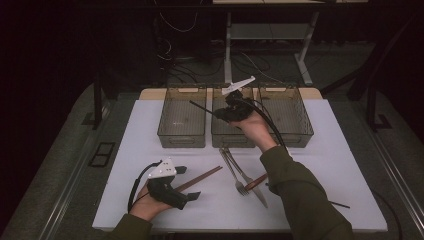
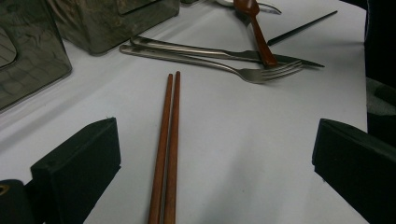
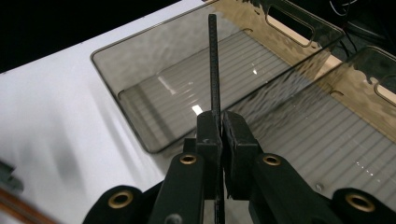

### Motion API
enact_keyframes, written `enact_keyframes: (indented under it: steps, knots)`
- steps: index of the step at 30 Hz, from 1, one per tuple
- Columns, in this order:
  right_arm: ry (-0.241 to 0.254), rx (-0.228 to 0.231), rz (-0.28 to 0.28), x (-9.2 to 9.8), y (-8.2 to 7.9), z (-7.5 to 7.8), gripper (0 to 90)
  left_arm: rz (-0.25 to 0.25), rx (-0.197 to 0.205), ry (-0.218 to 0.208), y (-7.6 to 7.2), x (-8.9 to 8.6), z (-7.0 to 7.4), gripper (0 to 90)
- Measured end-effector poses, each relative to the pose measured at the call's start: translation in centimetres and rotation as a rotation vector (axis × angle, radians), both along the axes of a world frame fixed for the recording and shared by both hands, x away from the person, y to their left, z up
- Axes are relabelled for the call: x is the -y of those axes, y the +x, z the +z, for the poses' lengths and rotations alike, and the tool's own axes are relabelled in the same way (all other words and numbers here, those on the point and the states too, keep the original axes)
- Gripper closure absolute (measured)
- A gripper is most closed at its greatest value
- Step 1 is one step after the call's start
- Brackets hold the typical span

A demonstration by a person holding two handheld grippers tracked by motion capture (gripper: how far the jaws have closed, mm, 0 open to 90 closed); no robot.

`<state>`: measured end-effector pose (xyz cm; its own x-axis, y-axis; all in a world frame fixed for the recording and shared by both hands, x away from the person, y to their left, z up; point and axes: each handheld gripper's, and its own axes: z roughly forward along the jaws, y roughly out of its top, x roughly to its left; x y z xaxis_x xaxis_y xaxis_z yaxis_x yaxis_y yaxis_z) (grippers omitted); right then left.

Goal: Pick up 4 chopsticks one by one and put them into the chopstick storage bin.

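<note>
right claw (image 3: 219,126) is clamped on a black chopstick (image 3: 214,65), hovering it over the left bin (image 1: 182,117) at the far side so it can drop in, while the left claw (image 1: 186,182) sits spread apart around the brown chopsticks (image 2: 167,149) on the near-left counter (image 1: 300,165), lined up to grab them.

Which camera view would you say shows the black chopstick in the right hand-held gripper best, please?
The right gripper view: the black chopstick stands close up, pinched between the shut jaws of the right hand-held gripper above the smoky bins. The high view shows it as a thin dark line jutting left of that gripper.
</note>
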<state>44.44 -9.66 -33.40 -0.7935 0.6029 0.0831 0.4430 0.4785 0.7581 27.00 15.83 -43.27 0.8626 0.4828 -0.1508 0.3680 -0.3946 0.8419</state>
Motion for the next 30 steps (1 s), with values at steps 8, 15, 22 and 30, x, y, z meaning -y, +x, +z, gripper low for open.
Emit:
enact_keyframes:
  steps: [8, 15, 22, 30]
  knots:
    - [-0.018, -0.028, -0.013, -2.9, 2.0, -0.6, 85.5, -0.002, 0.000, -0.007, 0.0, 0.1, 0.0, 0.0]
    - [-0.047, -0.069, -0.052, -5.3, 3.7, -2.1, 85.5, -0.005, -0.004, -0.007, 0.0, 0.0, 0.0, 0.0]
    - [-0.068, -0.078, -0.056, -7.4, 4.8, -2.7, 85.5, -0.008, 0.000, -0.010, 0.0, 0.0, 0.0, 0.0]
    - [-0.081, -0.098, -0.087, -9.2, 6.2, -3.0, 85.5, -0.015, -0.003, 0.000, 0.0, 0.0, -0.1, 0.0]
